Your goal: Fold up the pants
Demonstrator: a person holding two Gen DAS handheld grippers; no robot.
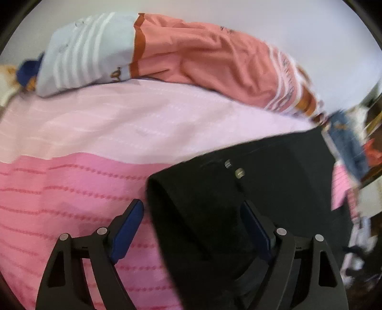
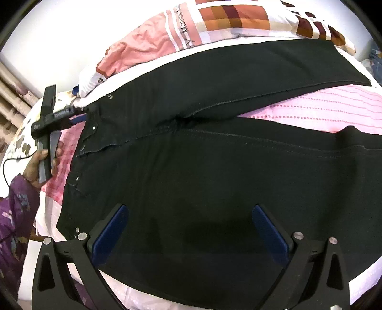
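Note:
Black pants (image 2: 214, 171) lie spread on the bed, waist at the left and both legs running to the right with a gap between them. My left gripper (image 1: 191, 221) is open at the waist's corner. The waistband edge with its metal rivets (image 1: 238, 173) lies between the fingers, and the left pad (image 1: 129, 229) stands clear of the cloth. In the right wrist view this left gripper (image 2: 80, 115) sits at the waistband's far corner, held by a hand (image 2: 38, 167). My right gripper (image 2: 189, 229) hovers wide open over the near hip area, nothing pinched.
A pink striped bedspread (image 1: 71, 190) covers the bed. A salmon pillow (image 1: 203, 54) and a pale blue striped one (image 1: 90, 52) lie along the far side, with a patchwork pillow (image 2: 226, 21) above the pants. A purple sleeve (image 2: 14, 214) is at left. Loose clothes (image 1: 348, 147) lie at right.

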